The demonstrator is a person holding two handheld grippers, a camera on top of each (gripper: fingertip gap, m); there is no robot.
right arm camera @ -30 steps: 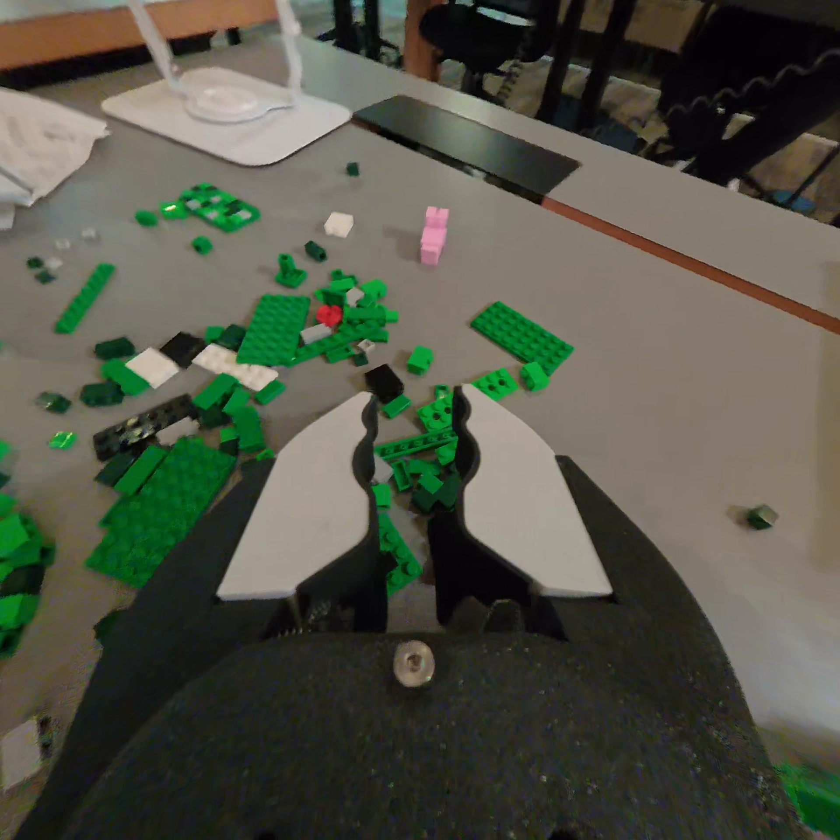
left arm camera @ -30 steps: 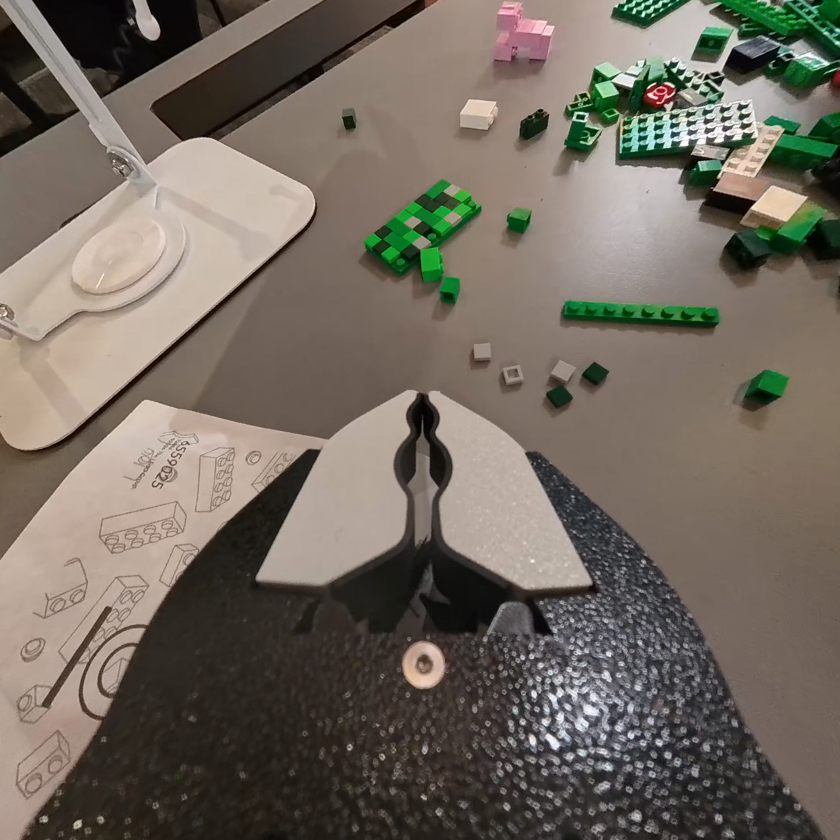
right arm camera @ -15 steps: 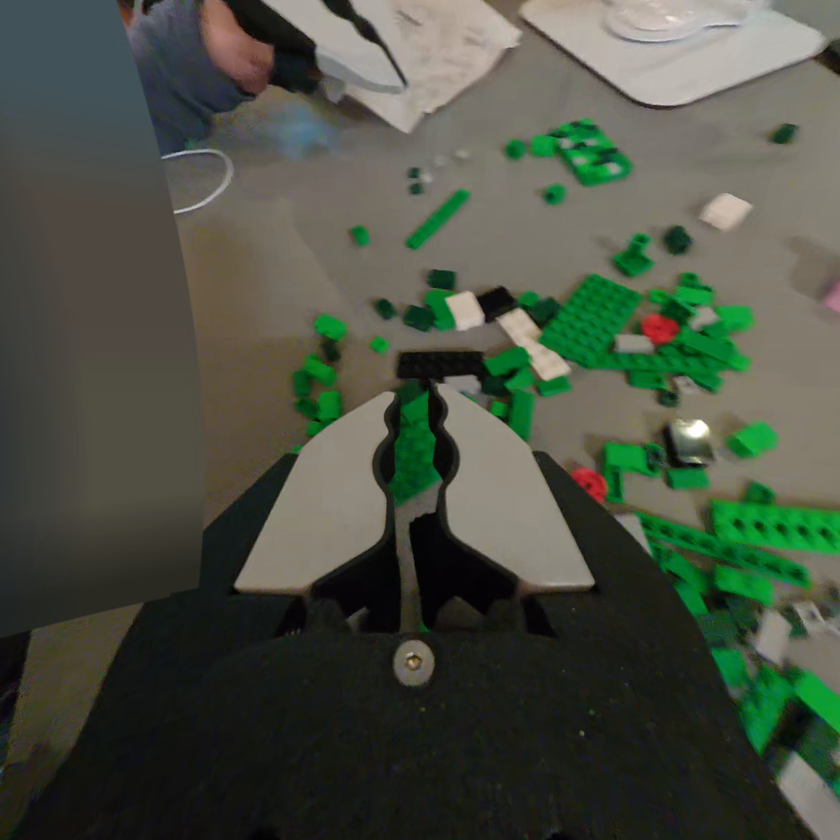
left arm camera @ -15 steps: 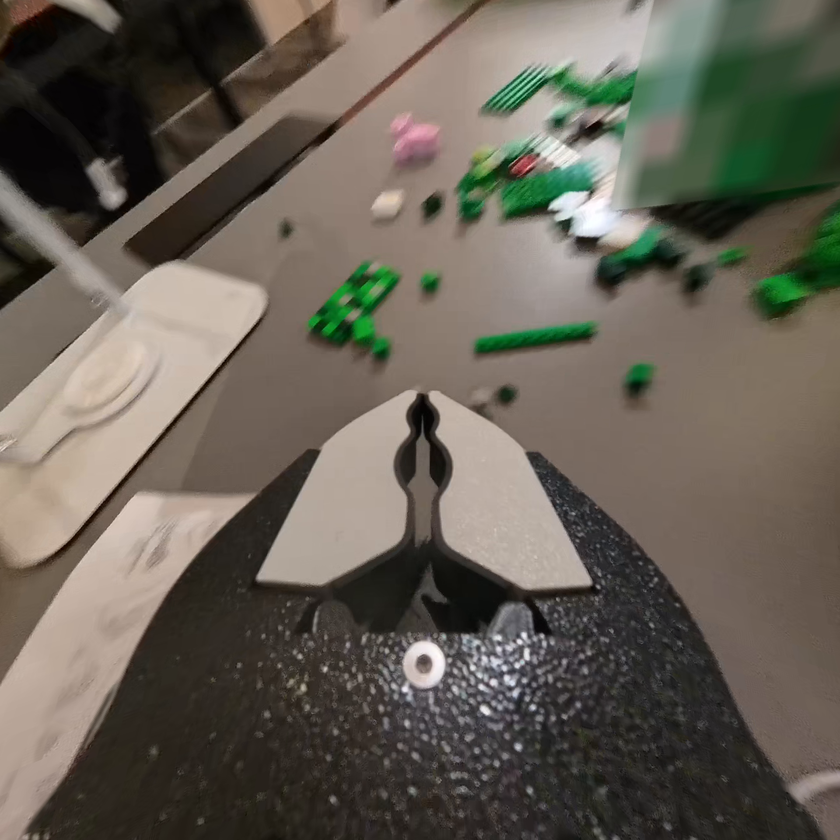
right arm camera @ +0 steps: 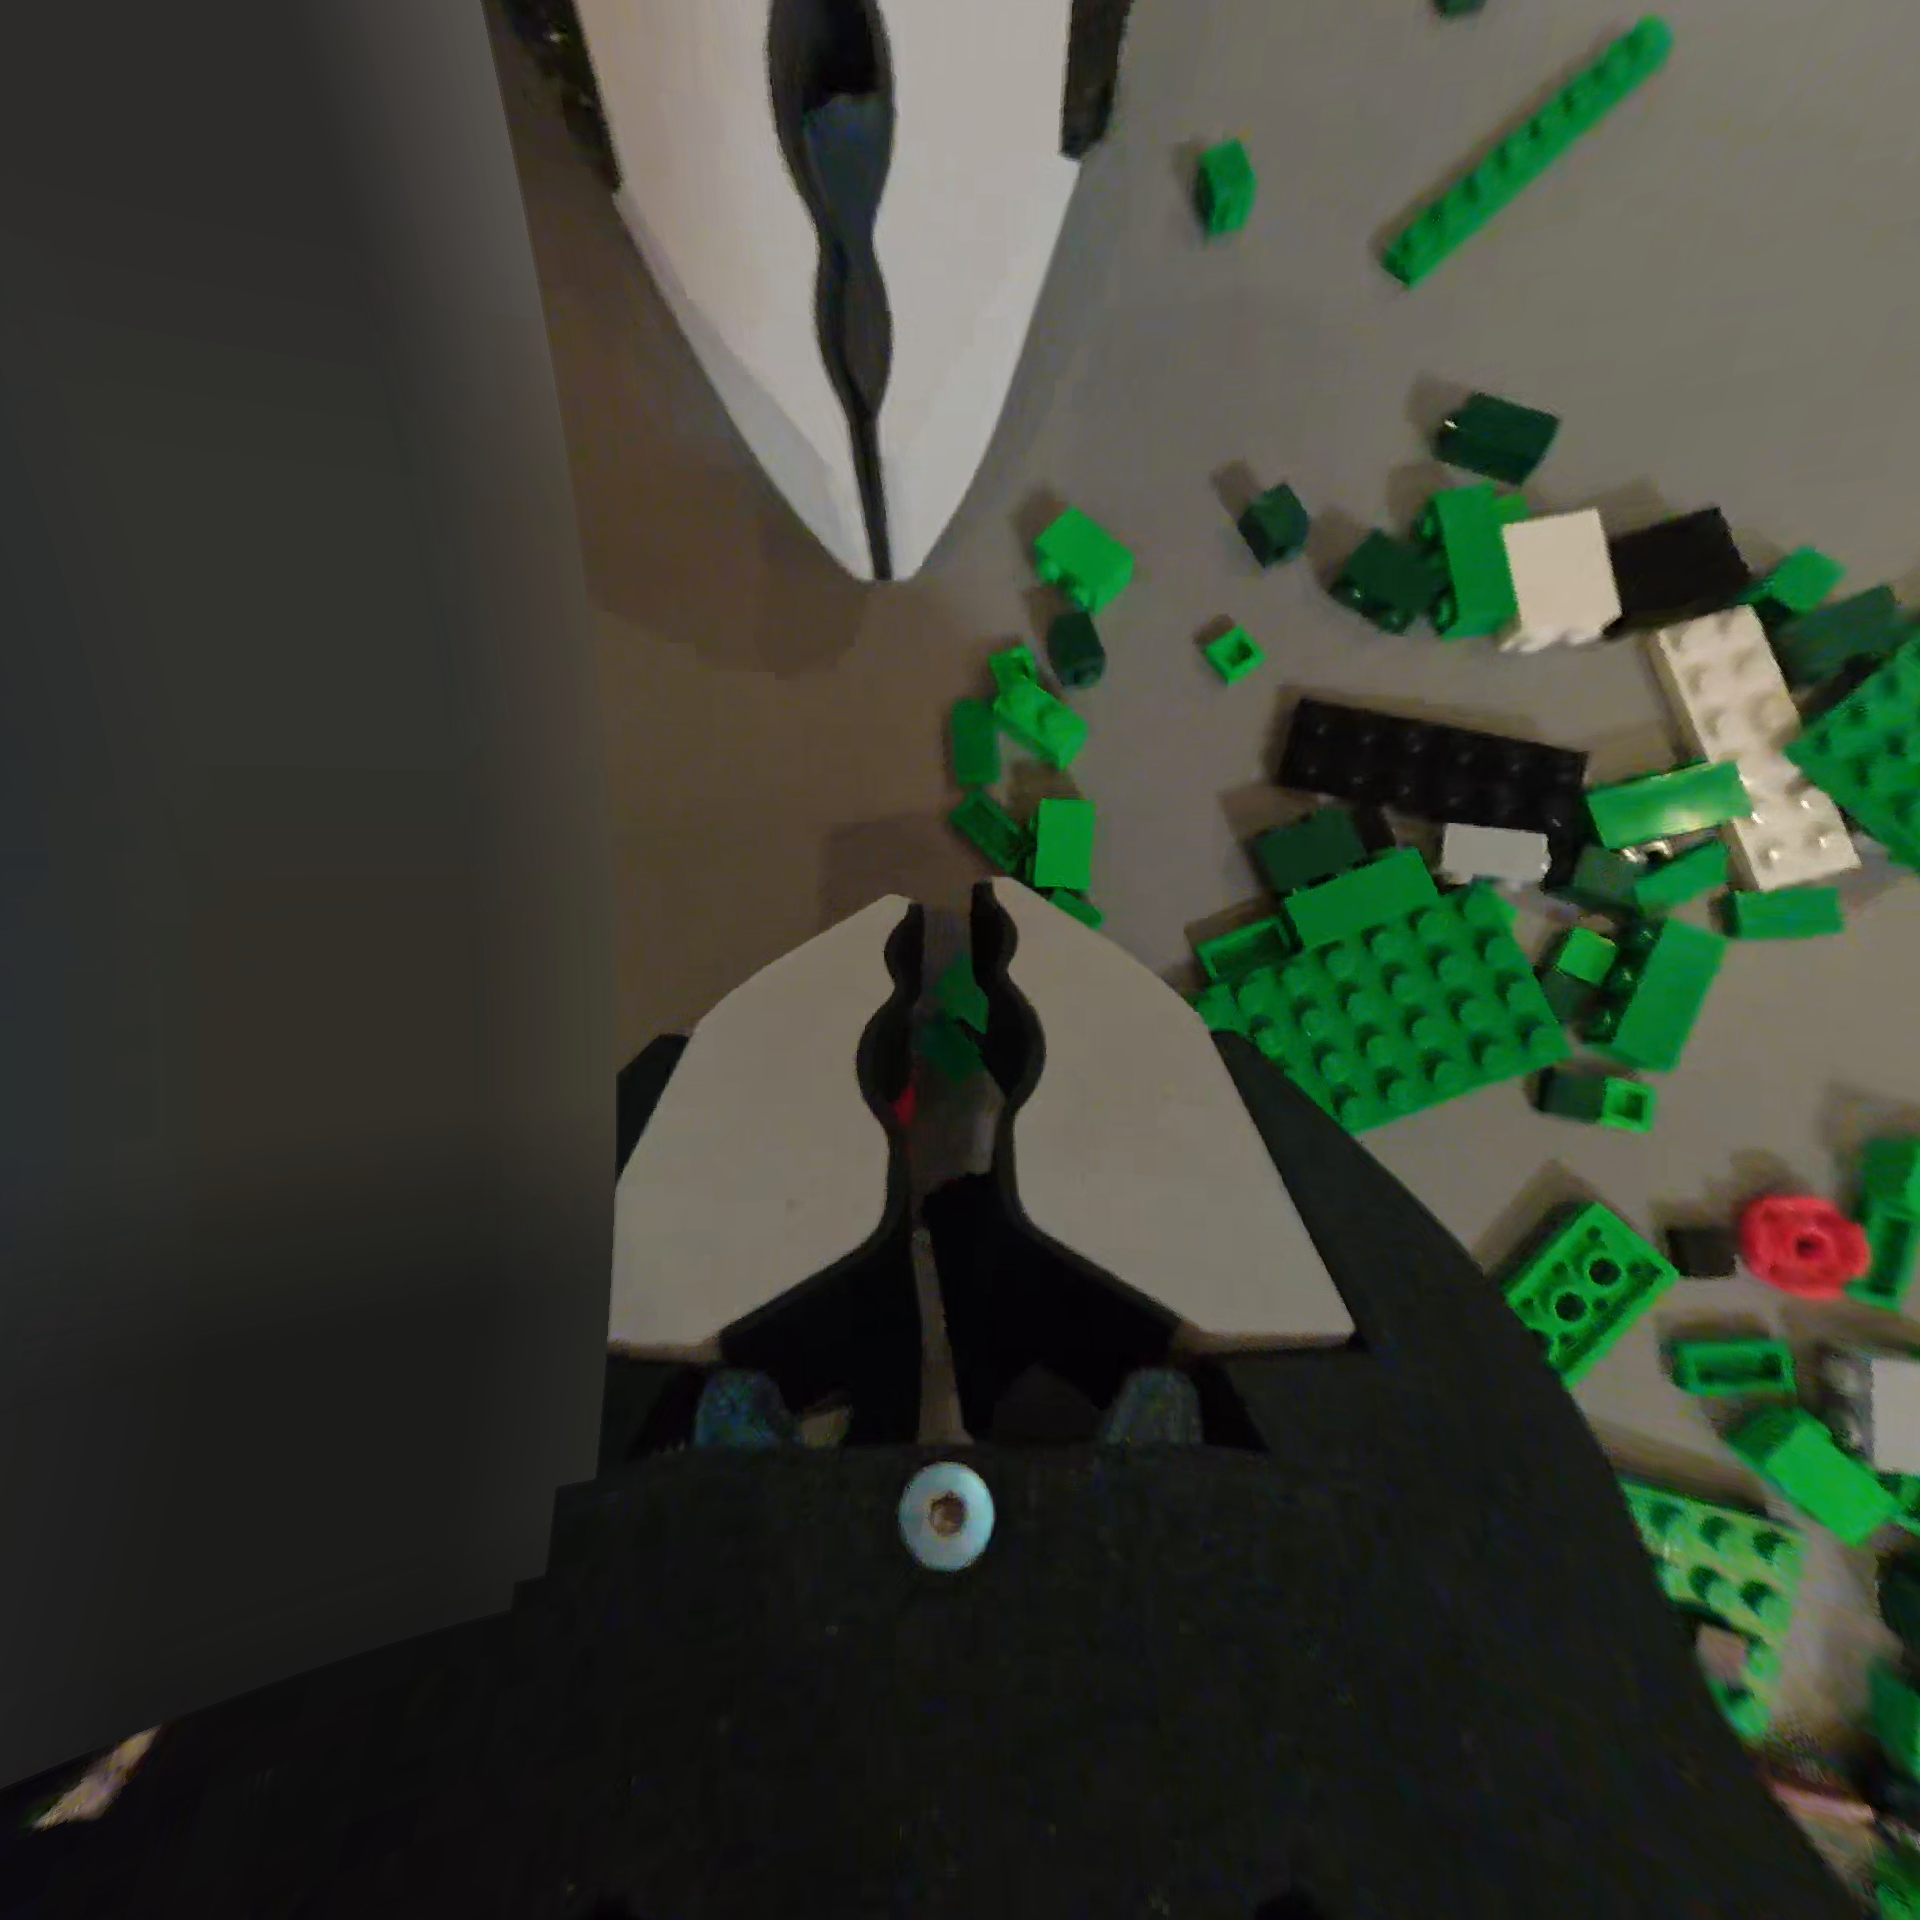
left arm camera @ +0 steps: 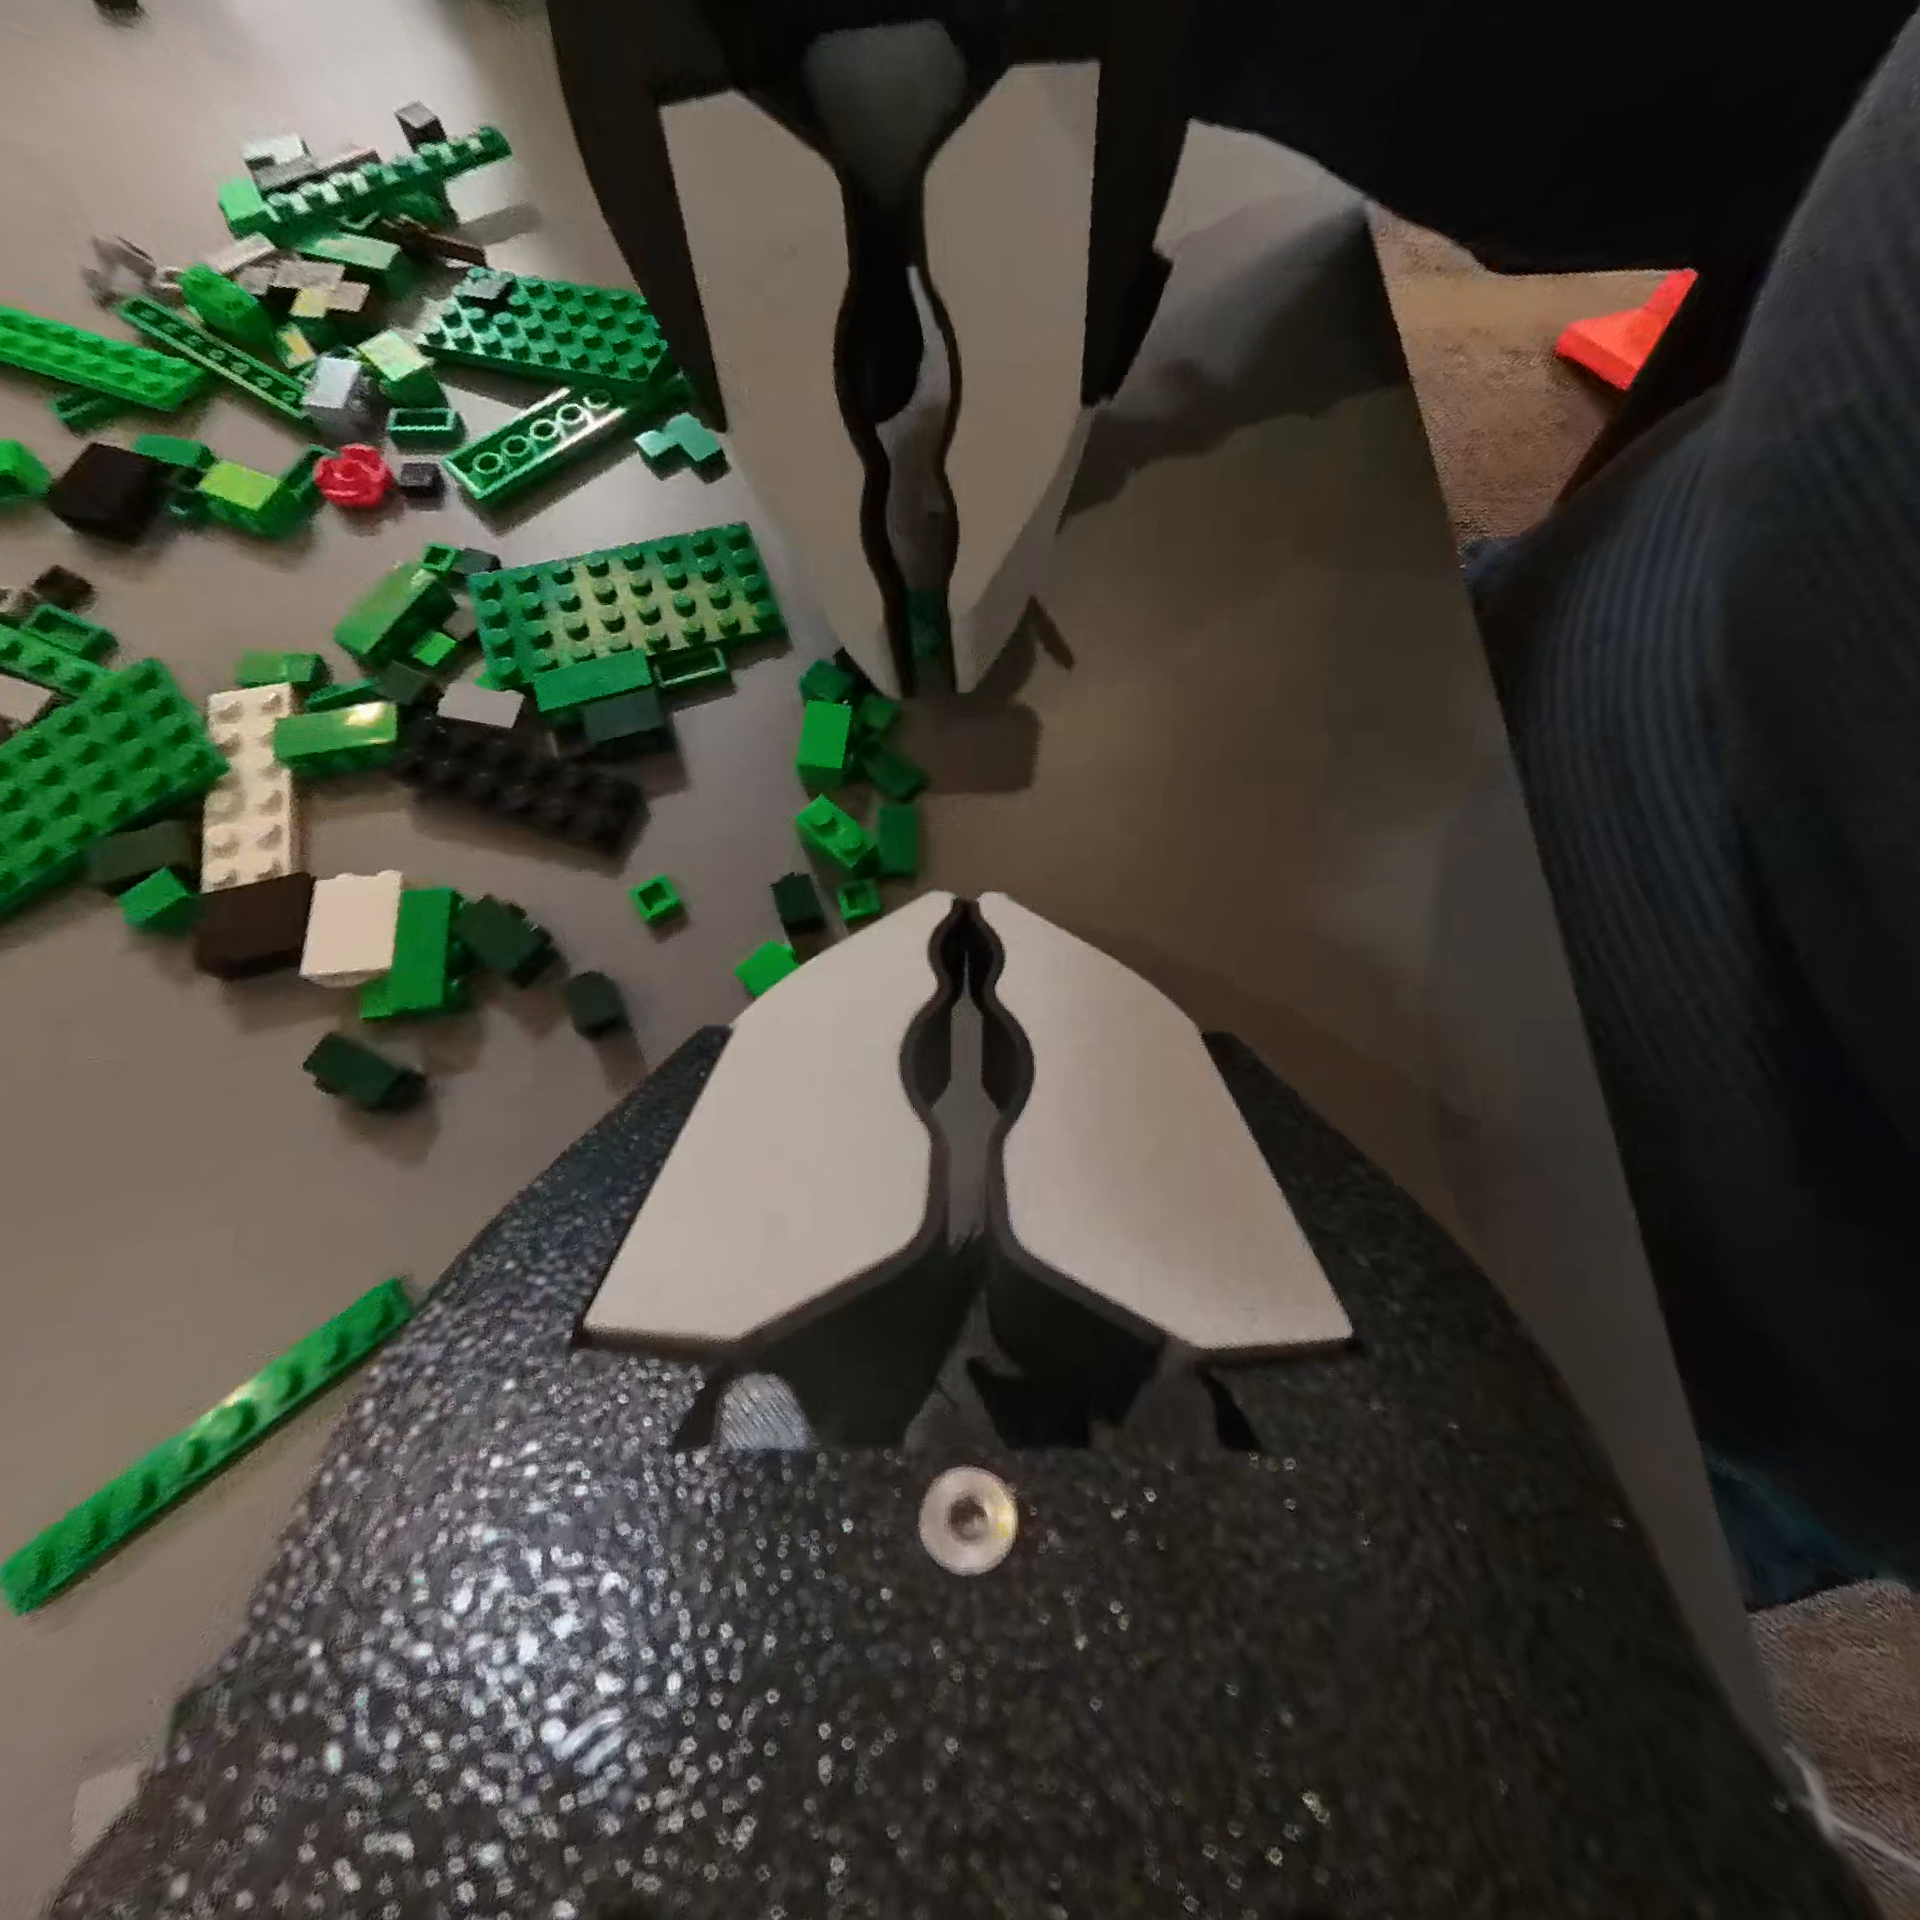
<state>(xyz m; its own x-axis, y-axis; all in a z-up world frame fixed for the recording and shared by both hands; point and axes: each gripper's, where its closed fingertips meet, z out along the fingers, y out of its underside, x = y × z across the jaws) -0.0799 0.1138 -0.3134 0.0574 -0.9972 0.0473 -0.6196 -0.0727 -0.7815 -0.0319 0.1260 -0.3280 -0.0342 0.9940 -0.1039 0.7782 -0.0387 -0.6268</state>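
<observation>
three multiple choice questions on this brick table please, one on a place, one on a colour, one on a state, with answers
1. In the left wrist view, where does the red round piece lie?
A) among the green bricks to the left of the right tongs
B) on top of a white brick
C) on the floor

2. What colour is the long one-row plate beside the body of the left tongs?
A) black
B) green
C) white

3. How do the left tongs stand?
A) wide open
B) shut on a red piece
C) shut, with nothing between them

Answers:
1 A: it sits in the scatter to the left of the right tongs, which pinch a small green brick.
2 B: its whole studded strip is bright green.
3 C: the tips meet and the gap behind them is empty.
</observation>
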